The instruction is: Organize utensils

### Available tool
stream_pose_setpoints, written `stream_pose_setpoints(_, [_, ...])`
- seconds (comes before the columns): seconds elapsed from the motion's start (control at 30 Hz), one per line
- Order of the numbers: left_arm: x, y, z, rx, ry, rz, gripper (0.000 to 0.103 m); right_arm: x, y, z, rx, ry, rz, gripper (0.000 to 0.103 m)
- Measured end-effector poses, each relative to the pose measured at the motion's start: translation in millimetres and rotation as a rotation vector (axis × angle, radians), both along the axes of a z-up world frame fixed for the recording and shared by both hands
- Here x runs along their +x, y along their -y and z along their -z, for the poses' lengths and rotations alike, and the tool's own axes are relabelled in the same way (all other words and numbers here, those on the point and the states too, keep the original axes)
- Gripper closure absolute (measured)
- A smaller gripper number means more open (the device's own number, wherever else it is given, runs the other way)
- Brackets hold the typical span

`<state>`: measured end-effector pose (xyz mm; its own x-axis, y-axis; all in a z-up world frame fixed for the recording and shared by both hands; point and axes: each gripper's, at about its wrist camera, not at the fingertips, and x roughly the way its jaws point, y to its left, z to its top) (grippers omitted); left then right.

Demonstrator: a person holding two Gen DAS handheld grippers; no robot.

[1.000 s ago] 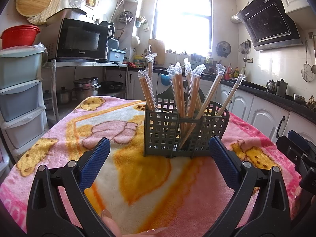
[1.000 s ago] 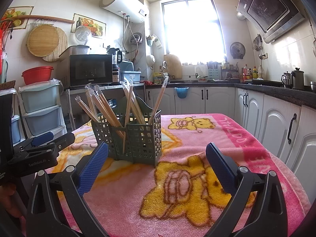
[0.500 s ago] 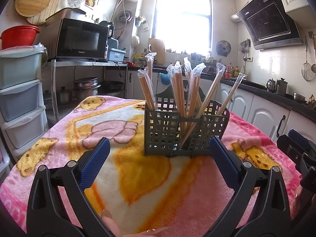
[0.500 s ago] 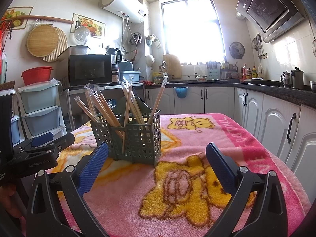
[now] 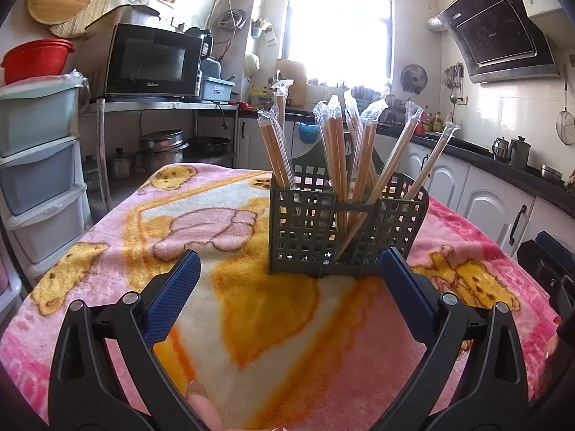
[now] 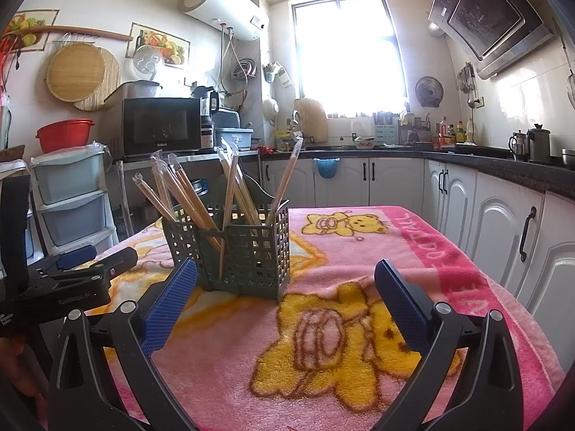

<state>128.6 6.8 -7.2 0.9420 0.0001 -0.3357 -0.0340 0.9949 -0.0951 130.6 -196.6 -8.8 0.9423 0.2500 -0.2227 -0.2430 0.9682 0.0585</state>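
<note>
A grey-green lattice utensil holder (image 5: 345, 230) stands upright on the pink blanket-covered table (image 5: 215, 222). Several pairs of chopsticks in clear wrappers (image 5: 359, 151) stand in its compartments and lean outward. My left gripper (image 5: 287, 269) is open and empty, just in front of the holder. In the right wrist view the holder (image 6: 233, 248) stands to the left of centre, with the wrapped chopsticks (image 6: 230, 186) in it. My right gripper (image 6: 285, 278) is open and empty, just in front and to the right of the holder. The left gripper (image 6: 64, 280) shows at the left edge.
Plastic drawers (image 5: 36, 165) and a shelf with a microwave (image 5: 151, 61) stand left of the table. White cabinets and a dark counter (image 6: 503, 186) run along the right and back. The right gripper's body (image 5: 550, 265) shows at the right edge.
</note>
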Motion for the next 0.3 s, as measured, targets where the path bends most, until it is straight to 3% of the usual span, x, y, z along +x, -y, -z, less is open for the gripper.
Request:
stream_pose_setpoints(0.07, [0.8, -2.9, 0.0, -0.016, -0.01, -0.011, 0.01, 4.6, 3.0, -0.3, 0.007, -0.022, 0.023, 0.007])
stream_pose_setpoints(0.13, [6.0, -13.3, -1.7, -0.045, -0.069, -0.03, 0.01, 15.2, 12.3, -1.2, 0.015, -0.08, 0.072, 0.007])
stream_pose_setpoints(0.3, [43.7, -80.2, -0.3, -0.076, -0.31, -0.207, 0.01, 83.7, 69.3, 8.3, -0.028, -0.381, 0.307, 0.007])
